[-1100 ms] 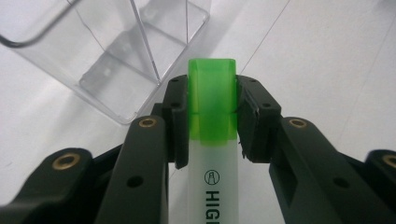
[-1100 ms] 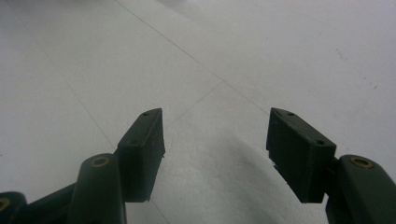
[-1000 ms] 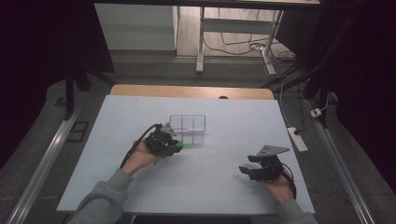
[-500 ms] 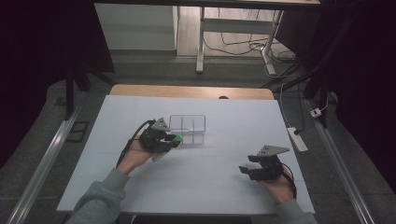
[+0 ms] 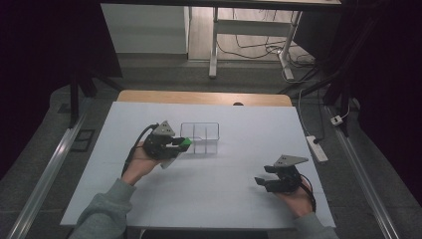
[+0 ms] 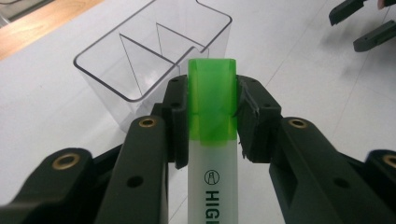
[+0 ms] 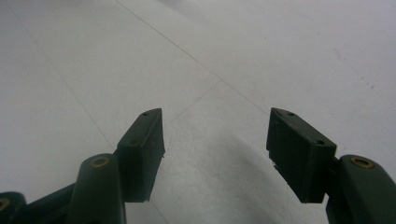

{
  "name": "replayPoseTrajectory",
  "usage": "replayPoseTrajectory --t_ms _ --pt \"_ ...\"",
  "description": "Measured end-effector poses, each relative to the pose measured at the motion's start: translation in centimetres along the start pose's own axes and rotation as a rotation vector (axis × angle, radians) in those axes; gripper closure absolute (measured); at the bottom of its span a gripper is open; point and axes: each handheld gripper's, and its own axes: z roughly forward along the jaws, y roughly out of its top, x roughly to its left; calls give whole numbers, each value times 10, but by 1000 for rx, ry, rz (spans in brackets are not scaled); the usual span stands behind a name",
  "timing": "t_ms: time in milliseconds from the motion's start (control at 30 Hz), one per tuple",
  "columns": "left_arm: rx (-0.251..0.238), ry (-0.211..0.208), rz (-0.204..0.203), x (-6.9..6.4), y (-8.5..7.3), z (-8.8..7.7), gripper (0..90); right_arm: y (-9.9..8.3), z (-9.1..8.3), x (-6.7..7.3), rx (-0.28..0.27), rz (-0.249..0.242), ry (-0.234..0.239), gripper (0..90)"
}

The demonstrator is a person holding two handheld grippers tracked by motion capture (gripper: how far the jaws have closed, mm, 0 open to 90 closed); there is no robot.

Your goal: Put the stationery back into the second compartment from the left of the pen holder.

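Green showed at the left centre of the high view, where the left gripper (image 5: 171,144) held a highlighter (image 5: 185,142) with its capped end just beside the near-left corner of a clear plastic organizer (image 5: 200,131) standing on the white table (image 5: 219,191); at the lower right the right gripper (image 5: 268,180) hung low over the bare table, well apart from both. In the left gripper view the jaws were clamped on the highlighter (image 6: 212,112) right where the green cap meets the white barrel, cap pointing up the frame toward the organizer (image 6: 154,51), whose dividers made several open compartments in the upper left; the other gripper's jaws showed at the upper right. In the right gripper view the jaws stood wide apart with nothing between them, only white table (image 7: 233,56) beyond. The highlighter looked light, stiff and smooth, so it would likely slip under a loose pinch; its flat sides near the cap seam seemed the soundest place to hold. The organizer looked thin, light and easy to nudge.
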Motion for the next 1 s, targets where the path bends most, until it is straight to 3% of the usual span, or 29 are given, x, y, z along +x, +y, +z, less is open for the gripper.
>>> replayPoseTrajectory --t_ms 500,1000 --pt "-59 -7 -7 4 9 -9 665 1 -1 0 -3 3 -3 371" --pt "-169 15 7 10 44 -18 665 1 -2 0 -8 1 -6 370"
